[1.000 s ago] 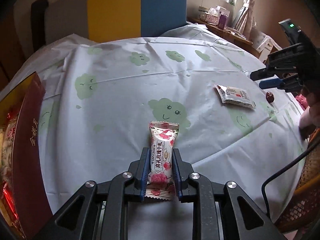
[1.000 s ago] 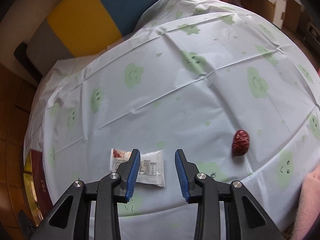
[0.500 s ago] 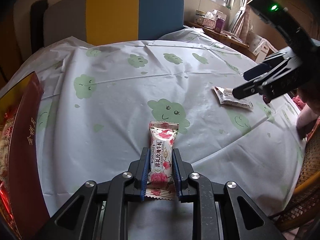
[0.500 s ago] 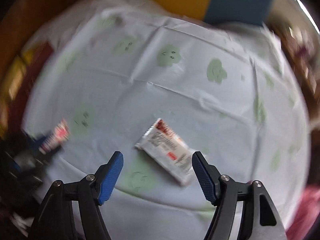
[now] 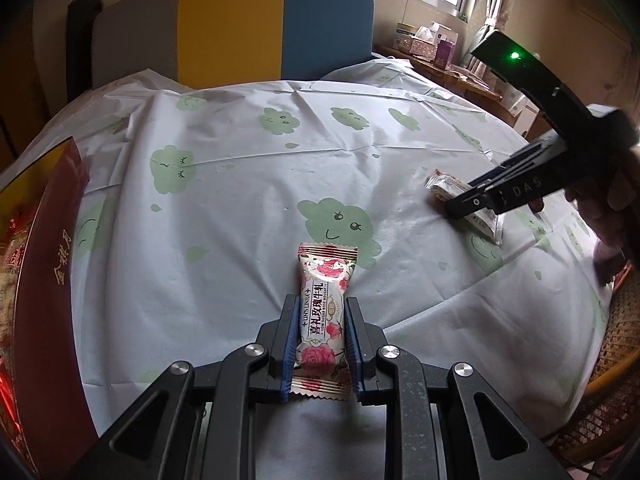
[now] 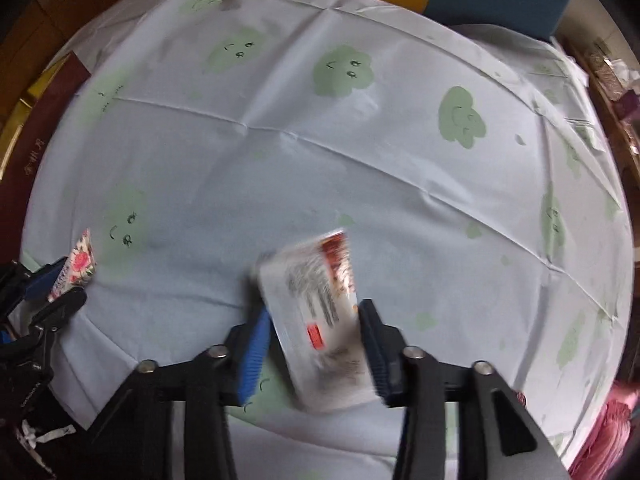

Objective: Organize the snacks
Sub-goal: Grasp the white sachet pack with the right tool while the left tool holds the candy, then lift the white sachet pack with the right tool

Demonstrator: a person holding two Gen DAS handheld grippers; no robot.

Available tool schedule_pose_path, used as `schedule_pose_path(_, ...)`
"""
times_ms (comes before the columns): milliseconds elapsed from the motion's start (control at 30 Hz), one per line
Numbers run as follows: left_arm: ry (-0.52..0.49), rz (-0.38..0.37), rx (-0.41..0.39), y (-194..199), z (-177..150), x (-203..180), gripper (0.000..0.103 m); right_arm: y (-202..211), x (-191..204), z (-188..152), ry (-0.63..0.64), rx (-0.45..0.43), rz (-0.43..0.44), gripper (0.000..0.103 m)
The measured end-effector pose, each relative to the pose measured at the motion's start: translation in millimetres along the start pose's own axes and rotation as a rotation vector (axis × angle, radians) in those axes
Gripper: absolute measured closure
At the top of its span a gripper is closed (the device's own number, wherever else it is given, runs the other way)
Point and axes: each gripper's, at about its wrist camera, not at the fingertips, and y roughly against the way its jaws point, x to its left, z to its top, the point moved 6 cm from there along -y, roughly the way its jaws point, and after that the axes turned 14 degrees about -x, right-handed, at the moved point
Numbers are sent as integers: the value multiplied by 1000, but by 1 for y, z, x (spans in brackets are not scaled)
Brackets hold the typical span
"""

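A pink rose-print nougat candy point(image 5: 326, 276) stands lengthwise between the pads of my left gripper point(image 5: 322, 302), which is shut on it just above the cloud-print tablecloth point(image 5: 240, 184). The same candy point(image 6: 78, 264) and left gripper point(image 6: 60, 284) show at the left edge of the right wrist view. My right gripper point(image 6: 314, 312) points steeply down at the table's right side, its jaws closing on a white snack packet point(image 6: 316, 304) with a red label; both pads meet the packet's edges. In the left wrist view, that packet point(image 5: 444, 186) lies under the right gripper point(image 5: 460, 208), held by a person's hand point(image 5: 608, 200).
An open dark red gift box point(image 5: 48, 280) with wrapped snacks stands at the table's left edge. A small dark red date point(image 5: 536, 206) peeks out behind the right gripper. A grey, yellow and blue chair back point(image 5: 240, 24) rises beyond the table; a wicker chair point(image 5: 608, 380) sits at the right.
The right gripper swung in over the white packet, rolled, opened wide, came down and closed around it. The left gripper kept still with the candy.
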Motion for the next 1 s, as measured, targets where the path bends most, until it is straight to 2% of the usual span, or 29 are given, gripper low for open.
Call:
schedule_pose_path(200,-17,5,8,0,1,-2,80,12,19,-2,-59,-37,-19,68)
schedule_pose_path(300,-26,11,19,1,3,-3,82,17,35,-2,-88,-62,41,68)
schedule_pose_path(400,-11,6,35,7,2,-2,82,10,39,-9,-109,-53,52,66)
schedule_pose_path(533,7,-32,37,22,-3,-5,82,7,29,-9,-172,-62,107,63)
schedule_pose_path(633,7,-41,38,31,-8,-6,82,8,24,-10,-183,-63,115,63)
schedule_pose_path(733,18,-37,50,36,-13,-1,82,10,28,-7,-192,-62,139,57)
schedule_pose_path(800,29,-35,58,37,-16,4,82,13,7,-6,-219,-70,160,54)
schedule_pose_path(900,61,-47,61,37,-18,9,82,25,-10,1,-289,-138,172,41)
schedule_pose_path(1000,67,-49,63,35,-20,8,82,38,-29,5,-368,-198,196,40)
